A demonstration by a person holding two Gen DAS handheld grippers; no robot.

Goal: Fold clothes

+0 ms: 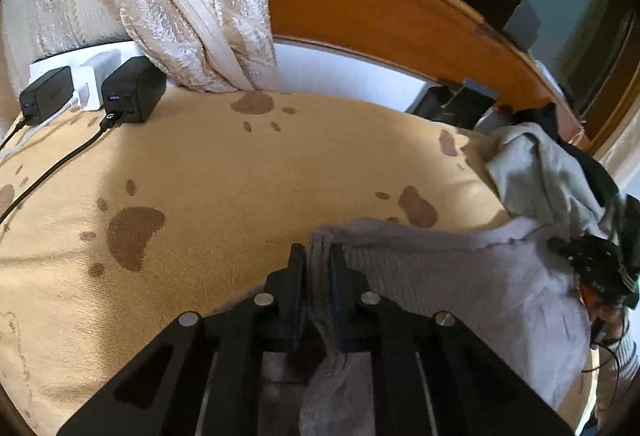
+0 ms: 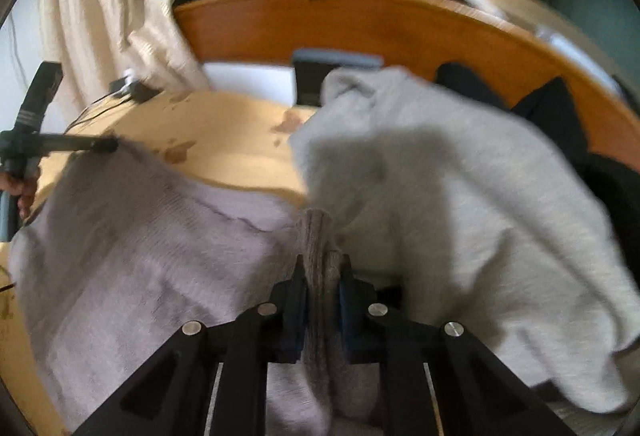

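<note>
A pale lilac knit garment [image 1: 460, 276] is stretched between both grippers above a tan blanket with brown paw prints [image 1: 240, 172]. My left gripper [image 1: 318, 256] is shut on one bunched corner of it. My right gripper [image 2: 322, 264] is shut on another bunched corner of the same garment [image 2: 132, 260]. The left gripper also shows at the far left of the right wrist view [image 2: 106, 145], pinching the garment's far edge.
A light grey sweatshirt [image 2: 460, 204] lies heaped to the right, with black clothes [image 2: 560, 116] behind it. Black chargers and a white power strip [image 1: 96, 92] sit at the back left. A cream curtain [image 1: 192, 4] and wooden headboard [image 1: 380, 8] stand behind.
</note>
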